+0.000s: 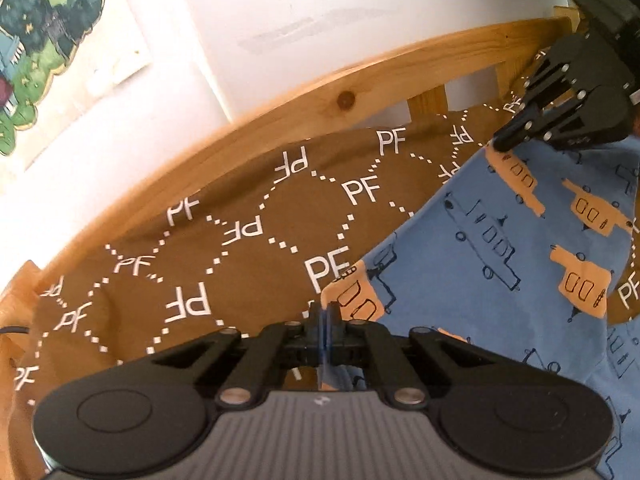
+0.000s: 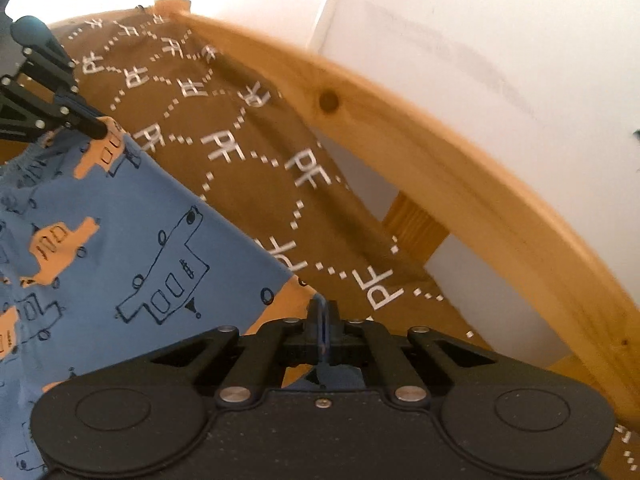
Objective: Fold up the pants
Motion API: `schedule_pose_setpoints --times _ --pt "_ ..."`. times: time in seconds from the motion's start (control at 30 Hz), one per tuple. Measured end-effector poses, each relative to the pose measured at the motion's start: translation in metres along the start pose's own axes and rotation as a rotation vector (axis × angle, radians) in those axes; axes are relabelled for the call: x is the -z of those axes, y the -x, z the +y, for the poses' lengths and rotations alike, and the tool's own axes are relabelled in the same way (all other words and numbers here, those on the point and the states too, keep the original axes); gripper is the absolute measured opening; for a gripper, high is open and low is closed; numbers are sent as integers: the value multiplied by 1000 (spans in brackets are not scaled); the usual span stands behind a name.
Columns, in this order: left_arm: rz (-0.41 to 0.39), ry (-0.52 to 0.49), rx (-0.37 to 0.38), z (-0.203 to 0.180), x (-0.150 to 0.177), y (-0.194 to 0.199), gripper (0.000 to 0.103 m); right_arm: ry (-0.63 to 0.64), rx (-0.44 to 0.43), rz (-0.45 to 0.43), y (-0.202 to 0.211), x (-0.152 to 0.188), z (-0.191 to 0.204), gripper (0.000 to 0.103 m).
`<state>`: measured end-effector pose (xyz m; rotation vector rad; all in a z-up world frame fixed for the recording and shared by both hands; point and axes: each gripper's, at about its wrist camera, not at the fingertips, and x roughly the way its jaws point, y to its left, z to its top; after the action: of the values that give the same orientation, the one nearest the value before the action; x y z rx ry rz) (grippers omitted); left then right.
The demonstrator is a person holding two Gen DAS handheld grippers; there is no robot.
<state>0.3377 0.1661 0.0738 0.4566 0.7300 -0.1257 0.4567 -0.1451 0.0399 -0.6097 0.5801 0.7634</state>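
Observation:
The pants [image 1: 500,248] are blue with drawn vehicles and orange patches. They are stretched between my two grippers above a brown bedspread [image 1: 240,232]. My left gripper [image 1: 325,312] is shut on one corner of the pants' edge. My right gripper [image 2: 322,312] is shut on the other corner of the same edge [image 2: 160,248]. In the left wrist view the right gripper [image 1: 500,142] shows at the upper right, pinching the cloth. In the right wrist view the left gripper [image 2: 102,132] shows at the upper left, pinching the cloth.
The brown bedspread [image 2: 240,152] with white "PF" letters covers a bed. A curved wooden bed rail [image 1: 280,112] runs behind it, also in the right wrist view [image 2: 460,168]. A white wall [image 1: 280,20] with a colourful picture [image 1: 40,40] stands beyond.

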Motion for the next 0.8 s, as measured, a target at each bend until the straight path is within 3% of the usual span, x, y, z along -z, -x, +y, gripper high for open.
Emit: schedule_pose_setpoints --times 0.17,0.4,0.57,0.67,0.8 --pt "-70 -27 -44 -9 5 20 1 50 42 -49 30 2 13 0" --pt "-208 -90 -79 -20 33 73 1 114 28 -176 116 31 55 0" --pt "-329 -281 -113 -58 69 123 1 140 -3 -199 175 66 96 0" --pt "-345 -357 -124 -82 96 138 1 112 -30 -192 199 88 123 0" --pt "-283 -429 -58 -107 136 144 1 32 -64 -163 216 121 156 0"
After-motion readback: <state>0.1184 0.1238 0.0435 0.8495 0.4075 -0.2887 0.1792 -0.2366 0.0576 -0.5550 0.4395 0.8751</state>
